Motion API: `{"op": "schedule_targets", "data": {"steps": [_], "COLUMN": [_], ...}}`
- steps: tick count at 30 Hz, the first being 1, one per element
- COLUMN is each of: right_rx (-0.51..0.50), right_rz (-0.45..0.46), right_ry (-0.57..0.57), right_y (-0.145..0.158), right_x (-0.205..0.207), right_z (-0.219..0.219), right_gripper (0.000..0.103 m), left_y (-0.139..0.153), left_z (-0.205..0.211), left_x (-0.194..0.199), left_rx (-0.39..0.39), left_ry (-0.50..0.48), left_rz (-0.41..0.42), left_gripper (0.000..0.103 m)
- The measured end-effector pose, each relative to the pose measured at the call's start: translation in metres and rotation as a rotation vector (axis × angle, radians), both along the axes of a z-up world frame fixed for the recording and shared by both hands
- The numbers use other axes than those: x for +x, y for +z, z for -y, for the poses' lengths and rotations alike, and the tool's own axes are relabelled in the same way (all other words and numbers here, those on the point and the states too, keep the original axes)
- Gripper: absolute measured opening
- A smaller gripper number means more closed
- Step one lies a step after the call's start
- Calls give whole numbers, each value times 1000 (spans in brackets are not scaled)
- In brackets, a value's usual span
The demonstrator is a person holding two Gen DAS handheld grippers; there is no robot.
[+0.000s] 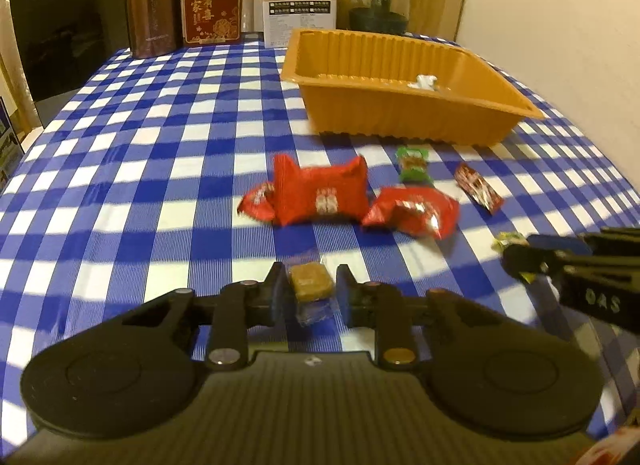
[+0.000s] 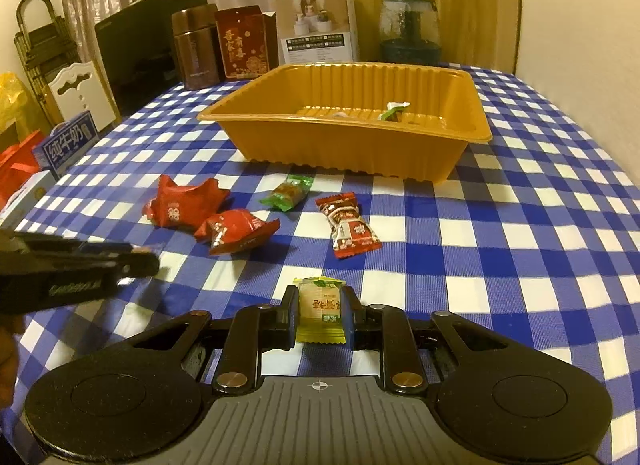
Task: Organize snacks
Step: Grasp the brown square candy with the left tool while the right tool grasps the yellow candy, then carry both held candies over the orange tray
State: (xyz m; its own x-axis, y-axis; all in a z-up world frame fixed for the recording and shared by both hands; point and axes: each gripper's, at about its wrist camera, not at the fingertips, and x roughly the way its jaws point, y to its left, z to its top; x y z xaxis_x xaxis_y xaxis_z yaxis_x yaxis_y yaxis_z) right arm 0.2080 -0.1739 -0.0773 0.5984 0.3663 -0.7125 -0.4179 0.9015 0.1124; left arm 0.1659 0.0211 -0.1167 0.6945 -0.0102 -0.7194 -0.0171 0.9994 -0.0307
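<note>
Glossy ribbed plastic tray (image 2: 340,145), shiny foil wrappers (image 2: 236,231), checked cloth (image 2: 520,265).

We see an orange ribbed tray (image 2: 340,145) holding one small wrapped snack (image 2: 394,111). Before it lie red packets (image 1: 320,195), a green candy (image 2: 286,195), a red-white candy (image 2: 350,231); yellow-green (image 2: 322,311) and clear-wrapped brown (image 1: 310,285) pieces sit nearest us.

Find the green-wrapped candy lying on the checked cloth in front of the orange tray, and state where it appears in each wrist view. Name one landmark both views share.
Left wrist view: the green-wrapped candy lies right of centre, just below the orange tray, right of the big red packet.
Right wrist view: the candy lies near centre, below the tray's front wall, left of the red-and-white candy.
Shared landmark: the orange tray.
</note>
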Motion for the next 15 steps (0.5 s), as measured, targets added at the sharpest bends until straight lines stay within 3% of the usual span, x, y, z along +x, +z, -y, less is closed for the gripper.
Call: {"op": "schedule_targets", "data": {"steps": [5,15], "right_rx": [-2,-7], "right_rz": [-2,8], "right_ry": [-11,-43], "right_y": [0,0], "right_x": [-10,-21], "right_z": [-2,-2], "right_gripper": [22,22], "left_y": [-1,-1], "left_z": [4,6], "left_x": [-17,-14], "left_rx": [18,46], "left_ry": [-14,-13], "left_rz": [4,-1], "left_gripper": [20,20]}}
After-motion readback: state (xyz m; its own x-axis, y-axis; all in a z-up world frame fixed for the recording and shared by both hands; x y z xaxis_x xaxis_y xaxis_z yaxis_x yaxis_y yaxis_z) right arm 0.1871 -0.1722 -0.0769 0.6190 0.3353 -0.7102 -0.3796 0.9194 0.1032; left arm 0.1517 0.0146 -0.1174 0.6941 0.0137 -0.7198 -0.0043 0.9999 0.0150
